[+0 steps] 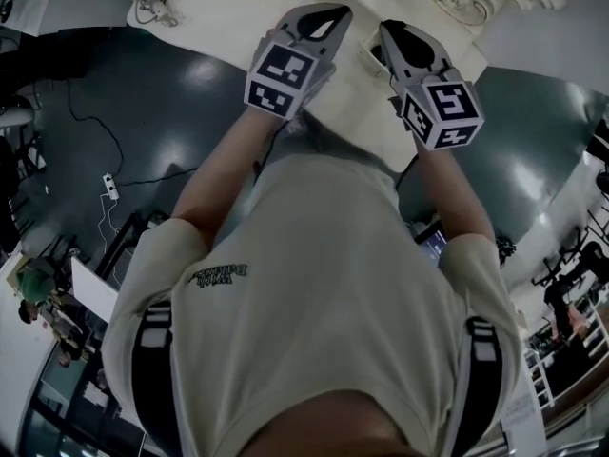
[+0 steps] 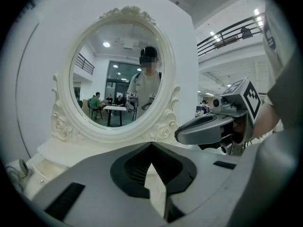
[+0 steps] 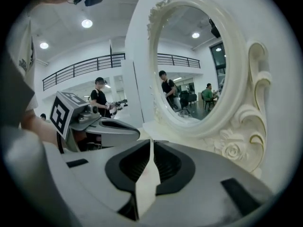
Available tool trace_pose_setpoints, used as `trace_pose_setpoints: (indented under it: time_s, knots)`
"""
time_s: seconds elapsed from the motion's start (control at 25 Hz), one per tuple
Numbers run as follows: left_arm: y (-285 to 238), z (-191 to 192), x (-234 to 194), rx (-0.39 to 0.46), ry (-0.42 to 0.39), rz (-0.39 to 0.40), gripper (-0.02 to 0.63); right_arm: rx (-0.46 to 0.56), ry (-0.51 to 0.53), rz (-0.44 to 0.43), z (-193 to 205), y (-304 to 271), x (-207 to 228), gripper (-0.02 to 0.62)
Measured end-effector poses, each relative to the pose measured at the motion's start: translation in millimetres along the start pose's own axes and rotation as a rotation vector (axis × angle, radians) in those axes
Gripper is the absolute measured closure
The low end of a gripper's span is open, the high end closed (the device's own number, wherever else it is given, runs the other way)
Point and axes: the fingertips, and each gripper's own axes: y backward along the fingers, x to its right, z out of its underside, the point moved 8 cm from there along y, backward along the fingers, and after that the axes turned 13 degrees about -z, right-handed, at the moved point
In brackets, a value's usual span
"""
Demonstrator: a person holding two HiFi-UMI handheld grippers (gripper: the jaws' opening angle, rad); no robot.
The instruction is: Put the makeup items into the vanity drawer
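Observation:
No makeup item and no drawer shows in any view. In the head view my left gripper (image 1: pixel 324 19) and right gripper (image 1: pixel 400 38) are held side by side, raised over the white vanity top (image 1: pixel 238 22). Both point at the oval mirror (image 2: pixel 120 74) in its carved white frame (image 3: pixel 236 145). The left gripper (image 2: pixel 151 148) has its jaws together at the tips with nothing between them. The right gripper (image 3: pixel 151 143) looks the same, tips meeting and empty. Each gripper view shows the other gripper alongside: the right gripper (image 2: pixel 184 135) and the left gripper (image 3: pixel 135 134).
A coiled cable (image 1: pixel 152 8) lies on the vanity's left end. The vanity's corner juts toward my body. Dark glossy floor (image 1: pixel 124 112) with a power strip (image 1: pixel 111 188) lies to the left. People sit at tables at the far lower left (image 1: pixel 38 293).

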Motion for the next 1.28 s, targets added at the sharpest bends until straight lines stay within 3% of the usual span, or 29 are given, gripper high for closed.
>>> trace_pose_setpoints:
  time_s: [0.32,0.52,0.72,0.92,1.28]
  knots:
    - [72,-64,-18,0.186,-0.028,-0.102,0.592,0.173,0.139,-0.090,-76,21,-52,0.568]
    - [115,-84,-22,0.268,-0.068,-0.167,0.592,0.234,0.228,-0.135,-101,28,-84,0.588]
    - [152,-94,-21,0.332,-0.099,-0.243,0.592,0.283,0.249,-0.193,-107,35,-108,0.588]
    - [183,-92,-17,0.412,-0.081,-0.305,0.594,0.315,0.239,-0.257,-104,38,-124,0.590]
    - [201,-81,-11,0.429,-0.085,-0.334,0.594,0.327,0.272,-0.289,-98,36,-145,0.591]
